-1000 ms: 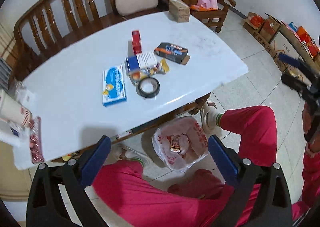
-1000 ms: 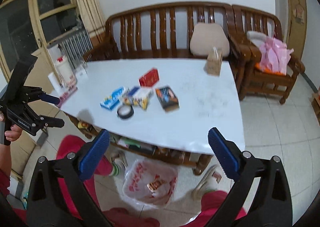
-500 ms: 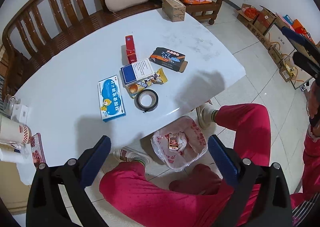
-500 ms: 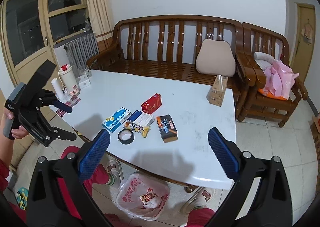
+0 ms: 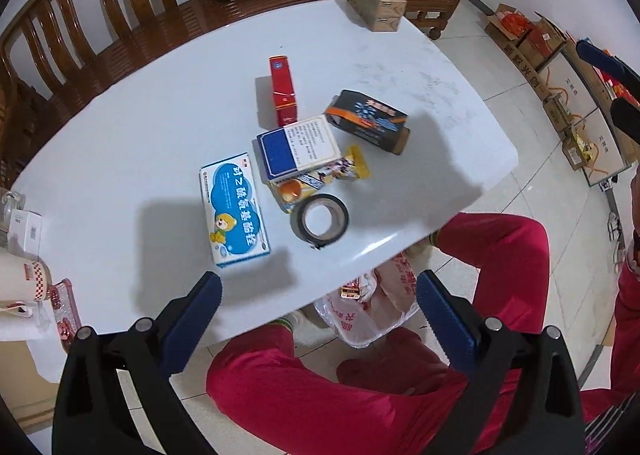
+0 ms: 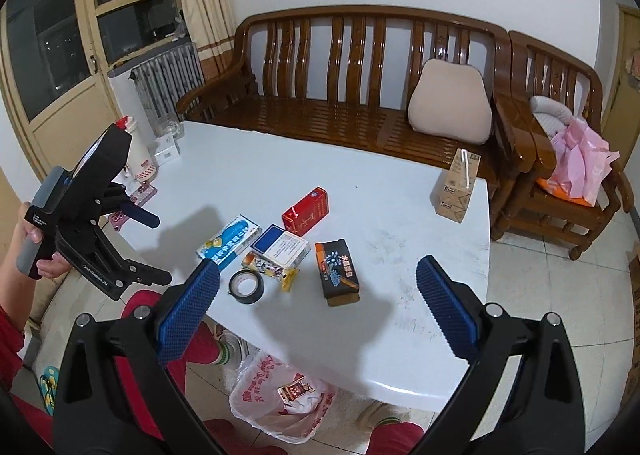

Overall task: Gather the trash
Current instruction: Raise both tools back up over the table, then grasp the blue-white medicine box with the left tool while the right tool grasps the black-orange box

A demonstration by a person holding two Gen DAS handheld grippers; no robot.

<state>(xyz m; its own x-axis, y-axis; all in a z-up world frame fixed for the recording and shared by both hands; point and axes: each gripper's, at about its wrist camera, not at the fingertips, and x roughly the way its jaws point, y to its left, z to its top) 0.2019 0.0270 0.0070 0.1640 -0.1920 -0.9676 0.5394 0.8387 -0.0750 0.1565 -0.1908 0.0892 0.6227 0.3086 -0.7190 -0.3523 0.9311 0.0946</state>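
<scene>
On the white table (image 5: 120, 115) lie a light-blue bear box (image 5: 234, 209), a blue-and-white box (image 5: 298, 147) over a yellow snack wrapper (image 5: 352, 167), a red box (image 5: 283, 91), a dark box (image 5: 366, 119) and a roll of black tape (image 5: 320, 219). A plastic trash bag (image 6: 276, 399) sits on the floor under the table's front edge, holding a small wrapper. My left gripper (image 5: 318, 313) hangs open above the table's near edge. My right gripper (image 6: 318, 305) is open above the table, nothing between its fingers. The same items show in the right wrist view, dark box (image 6: 336, 271) nearest.
A brown carton with a straw (image 6: 458, 191) stands at the table's far corner. A thermos, glass and small boxes (image 6: 160, 151) crowd the left end. A wooden bench (image 6: 360, 87) and armchair (image 6: 560, 175) stand behind. The person's red-trousered legs (image 5: 400, 395) flank the bag.
Both grippers have risen and moved forward over the table, so the items now look closer. Both stay open. Nothing on the table has moved.
</scene>
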